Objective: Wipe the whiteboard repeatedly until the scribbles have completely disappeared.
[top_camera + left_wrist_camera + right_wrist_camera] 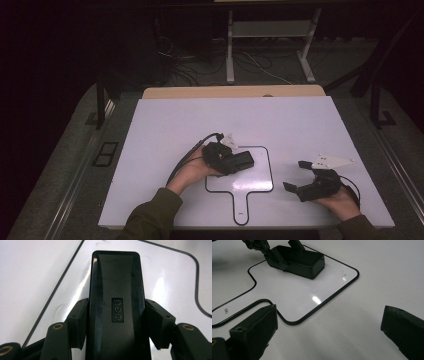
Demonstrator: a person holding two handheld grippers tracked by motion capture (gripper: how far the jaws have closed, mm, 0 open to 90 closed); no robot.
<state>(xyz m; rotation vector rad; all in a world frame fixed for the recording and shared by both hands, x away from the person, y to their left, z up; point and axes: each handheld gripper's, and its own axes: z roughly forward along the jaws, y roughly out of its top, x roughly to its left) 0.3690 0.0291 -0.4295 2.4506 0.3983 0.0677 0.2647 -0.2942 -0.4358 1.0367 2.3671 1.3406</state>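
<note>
Right now I have my left gripper [243,161] clamped on the one black "deli" eraser [116,302], a jaw pad on each long side, and the eraser sits flat on the small whiteboard [263,182], inside its black outline near the upper left corner. So I judge the grab done, with whatever lifting or wiping comes next not yet begun. I count one eraser, one whiteboard and two grippers; my right gripper [296,176] waits wide open and empty, off the board's right side.
</note>
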